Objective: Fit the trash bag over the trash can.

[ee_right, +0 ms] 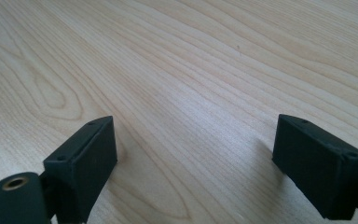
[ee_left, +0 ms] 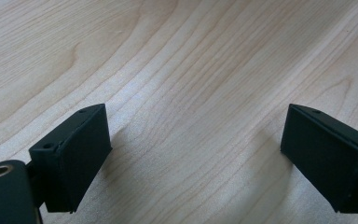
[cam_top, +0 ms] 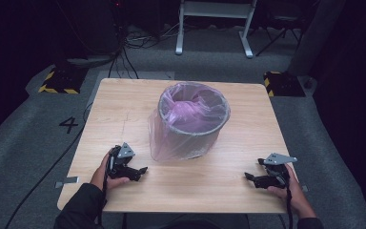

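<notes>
A grey round bin (cam_top: 190,128) lined with a translucent pink plastic bag (cam_top: 187,110) stands upright in the middle of the wooden table (cam_top: 124,100); the bag's edge is folded over the rim and hangs down the outside. My left gripper (cam_top: 142,171) rests on the table near the front left, to the left of the bin and below it, jaws wide apart with nothing between them (ee_left: 196,154). My right gripper (cam_top: 249,176) rests near the front right edge, also open and empty (ee_right: 196,158). Both point inward over bare wood.
Grey carpet surrounds the table, with cables (cam_top: 124,52) on the floor at the back left. Two yellow-and-black striped blocks (cam_top: 59,81) (cam_top: 282,83) lie beyond the far corners, and a white frame's legs (cam_top: 214,28) stand behind. A "4" (cam_top: 68,125) is marked on the floor at left.
</notes>
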### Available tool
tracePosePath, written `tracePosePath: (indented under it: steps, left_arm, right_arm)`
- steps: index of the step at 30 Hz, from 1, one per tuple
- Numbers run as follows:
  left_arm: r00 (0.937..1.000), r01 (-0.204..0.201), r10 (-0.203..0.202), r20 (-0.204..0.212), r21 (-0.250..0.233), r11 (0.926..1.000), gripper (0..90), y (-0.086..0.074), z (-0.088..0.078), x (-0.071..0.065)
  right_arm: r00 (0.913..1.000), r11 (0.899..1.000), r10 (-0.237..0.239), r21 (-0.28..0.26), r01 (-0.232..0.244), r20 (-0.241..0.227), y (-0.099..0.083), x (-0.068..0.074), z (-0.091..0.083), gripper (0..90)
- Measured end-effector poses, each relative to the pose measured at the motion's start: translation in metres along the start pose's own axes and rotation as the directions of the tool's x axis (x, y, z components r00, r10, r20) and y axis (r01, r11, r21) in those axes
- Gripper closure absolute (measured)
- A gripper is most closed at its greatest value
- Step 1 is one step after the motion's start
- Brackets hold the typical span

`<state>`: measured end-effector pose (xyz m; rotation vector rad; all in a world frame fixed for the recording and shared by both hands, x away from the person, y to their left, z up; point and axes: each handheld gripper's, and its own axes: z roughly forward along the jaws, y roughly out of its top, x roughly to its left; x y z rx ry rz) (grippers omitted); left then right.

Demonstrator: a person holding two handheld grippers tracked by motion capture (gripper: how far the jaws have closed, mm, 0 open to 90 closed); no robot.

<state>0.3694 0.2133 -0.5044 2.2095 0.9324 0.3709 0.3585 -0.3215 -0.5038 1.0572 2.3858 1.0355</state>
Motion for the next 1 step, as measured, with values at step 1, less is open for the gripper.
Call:
tracePosePath:
  steps: [1]
  left_arm:
    - [1.0, 0.0, 0.0, 0.0, 0.0, 1.0, 8.1, 0.0, 0.0, 0.0]
  right_arm:
    - [1.0, 1.0, -0.001, 0.0, 0.001, -0.001, 0.0, -0.0001, 0.0, 13.5]
